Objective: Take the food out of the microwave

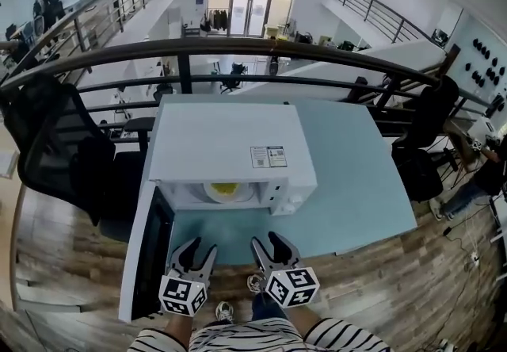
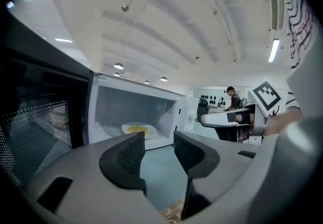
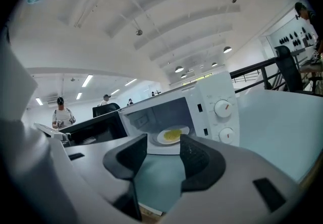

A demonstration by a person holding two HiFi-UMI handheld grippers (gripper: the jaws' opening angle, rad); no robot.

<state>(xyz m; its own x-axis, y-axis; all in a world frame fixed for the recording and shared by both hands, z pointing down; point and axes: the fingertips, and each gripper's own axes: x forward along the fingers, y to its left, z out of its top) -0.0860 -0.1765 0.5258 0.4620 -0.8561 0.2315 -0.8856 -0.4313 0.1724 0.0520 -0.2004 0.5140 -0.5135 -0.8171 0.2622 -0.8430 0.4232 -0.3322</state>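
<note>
Two claws, our left gripper [image 1: 198, 252] and our right gripper [image 1: 268, 242], hang at the desk's [image 1: 364, 184] front edge. Both are spread wide with nothing between them. We see the yellow food [image 1: 225, 188] on its white plate [image 1: 208, 193] inside the microwave [image 1: 230, 144], which stands along the desk's left edge with its door [image 1: 146, 263] swung open.

Your left gripper [image 2: 159, 143] has its jaws apart, nothing between them. Just beyond the left fingertip [image 2: 132, 146], yellow food [image 2: 137, 128] sits on a plate [image 2: 148, 132] inside the open microwave [image 2: 151, 98]; its door [image 2: 35, 117] stands further left.
</note>
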